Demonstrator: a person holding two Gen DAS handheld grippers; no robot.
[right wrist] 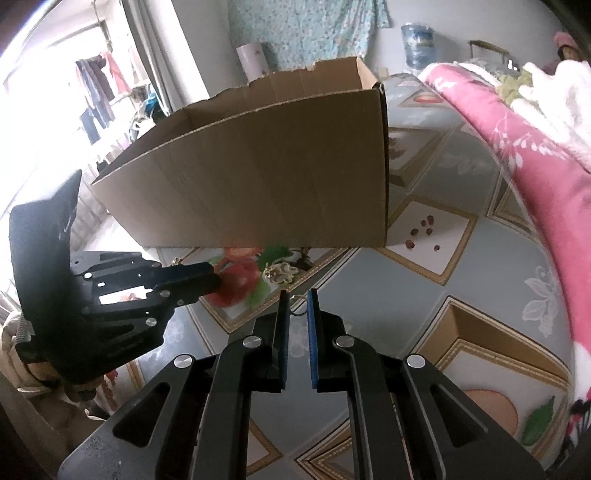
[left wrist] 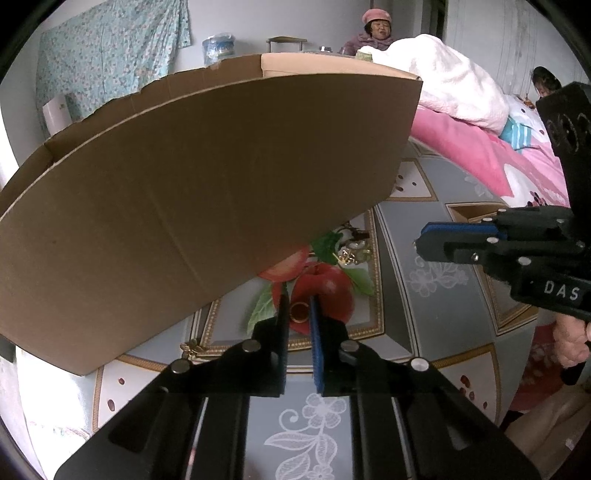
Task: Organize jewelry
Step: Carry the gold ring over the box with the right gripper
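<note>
My left gripper [left wrist: 299, 314] points down at the patterned tablecloth [left wrist: 417, 206]. Its jaws have closed in on a gold ring [left wrist: 299, 311] that sits between the pads over the printed apple. My right gripper [right wrist: 297, 308] is shut on a thin silver ring [right wrist: 297, 309] at its fingertips. From the left wrist view the right gripper [left wrist: 419, 243] comes in from the right, a little above the cloth. The left gripper [right wrist: 218, 282] shows at the left of the right wrist view. A small heap of gold and pearl jewelry [left wrist: 351, 247] [right wrist: 284, 273] lies just in front of the cardboard box [left wrist: 184, 184] [right wrist: 258, 177].
The open-topped box stands close behind both grippers. A small gold flower piece [left wrist: 192, 349] lies near its front left corner. Red beads [right wrist: 421, 230] are scattered to the right. A pink blanket [right wrist: 535, 177] borders the right side. A person [left wrist: 373, 33] sits beyond the box.
</note>
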